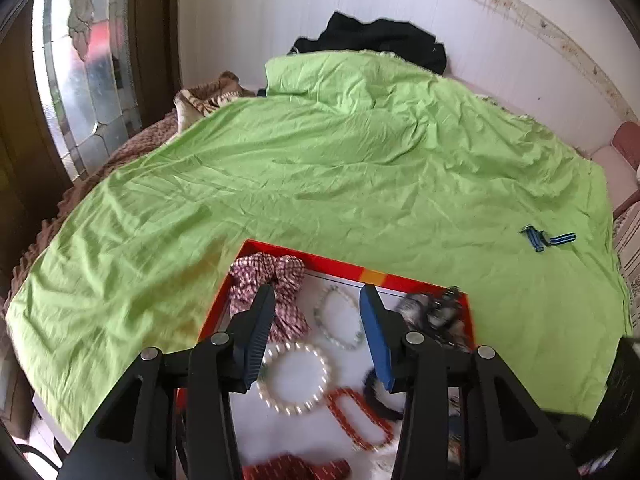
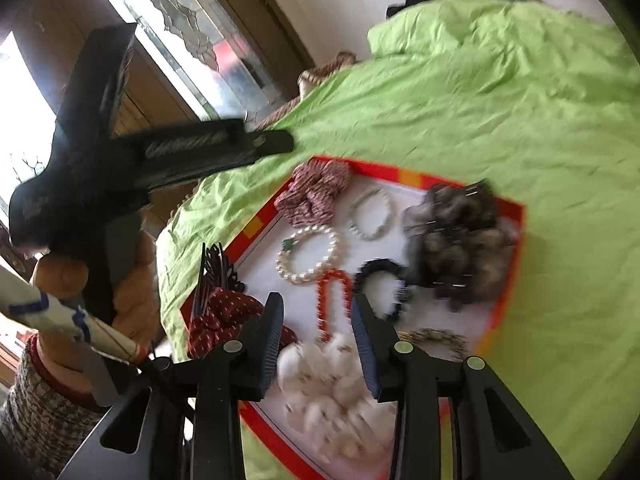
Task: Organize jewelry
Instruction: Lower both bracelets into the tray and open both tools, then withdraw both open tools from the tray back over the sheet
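While both claws hang part-open and empty over the red-rimmed tray [image 2: 514,240], jewelry lies gathered inside it, presumably for sorting: pearl bracelet [image 2: 308,254] mid-tray, coral necklace [image 2: 332,296] just nearer. Left gripper [image 1: 318,330] above the pearls; right gripper [image 2: 318,334] above a white beaded heap [image 2: 332,388].

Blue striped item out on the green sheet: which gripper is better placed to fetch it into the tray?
Probably right: the blue striped item lies right of the tray; both grippers, left and right, hover open and empty.
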